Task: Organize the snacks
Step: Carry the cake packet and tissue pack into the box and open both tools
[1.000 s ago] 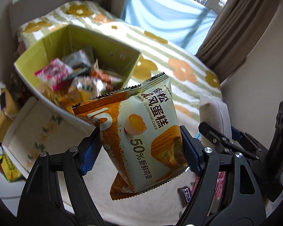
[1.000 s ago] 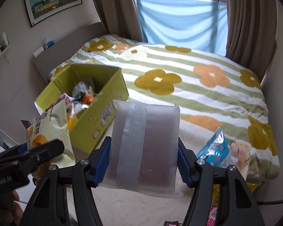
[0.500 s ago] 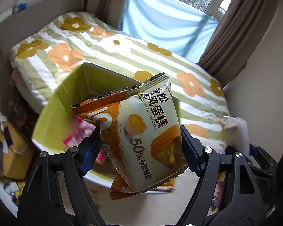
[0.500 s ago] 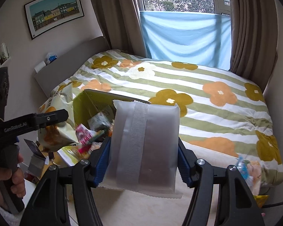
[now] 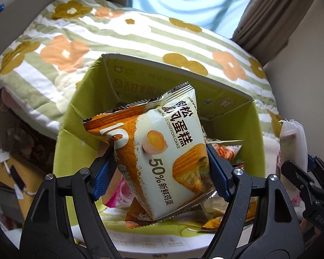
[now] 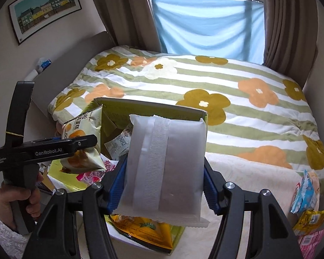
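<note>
- Both claws have swung across from beside the bed [image 6: 237, 90] to hang over the open green box [image 5: 80, 116], which now fills the left wrist view.
- Left claw [image 5: 159, 172] pinches the chiffon cake packet [image 5: 162, 151] above the snacks already in the box.
- Right claw [image 6: 164, 183] pinches a frosted white packet [image 6: 166, 161] over the box's near edge.
- Both packets look ready to drop in; loose snacks [image 6: 306, 194] remain at the right.

Bed [image 6: 237, 116] with green-striped, flower-print quilt [image 5: 80, 43] fills the far side. Near it, a cream surface [image 6: 248, 172] carries an open green cardboard box [image 5: 75, 116] at left, loose snack packets [image 6: 306, 196] at its right edge.
</note>
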The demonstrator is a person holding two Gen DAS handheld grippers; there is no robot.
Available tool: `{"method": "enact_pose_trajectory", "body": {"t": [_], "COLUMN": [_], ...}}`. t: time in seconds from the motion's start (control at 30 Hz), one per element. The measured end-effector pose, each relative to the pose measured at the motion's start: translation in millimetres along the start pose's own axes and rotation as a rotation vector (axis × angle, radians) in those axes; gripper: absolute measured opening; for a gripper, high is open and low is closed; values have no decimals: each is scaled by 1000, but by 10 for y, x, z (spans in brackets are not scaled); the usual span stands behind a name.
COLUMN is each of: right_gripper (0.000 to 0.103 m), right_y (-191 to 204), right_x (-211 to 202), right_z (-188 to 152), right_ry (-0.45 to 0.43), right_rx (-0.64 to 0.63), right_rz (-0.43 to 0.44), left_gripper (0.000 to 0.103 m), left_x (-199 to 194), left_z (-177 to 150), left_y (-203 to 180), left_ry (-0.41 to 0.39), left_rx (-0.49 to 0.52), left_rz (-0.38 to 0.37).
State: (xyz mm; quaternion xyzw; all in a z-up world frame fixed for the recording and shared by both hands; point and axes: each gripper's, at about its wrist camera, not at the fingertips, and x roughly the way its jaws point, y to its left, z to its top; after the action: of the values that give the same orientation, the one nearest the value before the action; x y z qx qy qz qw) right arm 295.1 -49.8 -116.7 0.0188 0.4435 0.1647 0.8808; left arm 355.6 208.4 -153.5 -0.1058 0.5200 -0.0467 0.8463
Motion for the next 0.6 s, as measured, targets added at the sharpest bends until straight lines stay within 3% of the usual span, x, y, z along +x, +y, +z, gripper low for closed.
{"method": "enact_pose_trajectory", "body": {"t": [0.03,0.13,0.17,0.6], "right_gripper": [59,59,59,59], "right_y": [3,15,13,63], "right_x": [39,111,129,383], "right_z": [8,31,40,122], "right_ry": [8,19,21,77], "right_rx": [1,5,5,-1], "right_rz": [-4,0,4,39], "left_gripper": [75,100,103,103], "left_x": [32,61,27,-9], "left_z": [2,-29,-52,-329], "left_y": [7,-22,-28,99], "left_ry": [5,5,-6,22], "left_rx": [7,54,59,32], "left_rz": [-5,-2,11,46]}}
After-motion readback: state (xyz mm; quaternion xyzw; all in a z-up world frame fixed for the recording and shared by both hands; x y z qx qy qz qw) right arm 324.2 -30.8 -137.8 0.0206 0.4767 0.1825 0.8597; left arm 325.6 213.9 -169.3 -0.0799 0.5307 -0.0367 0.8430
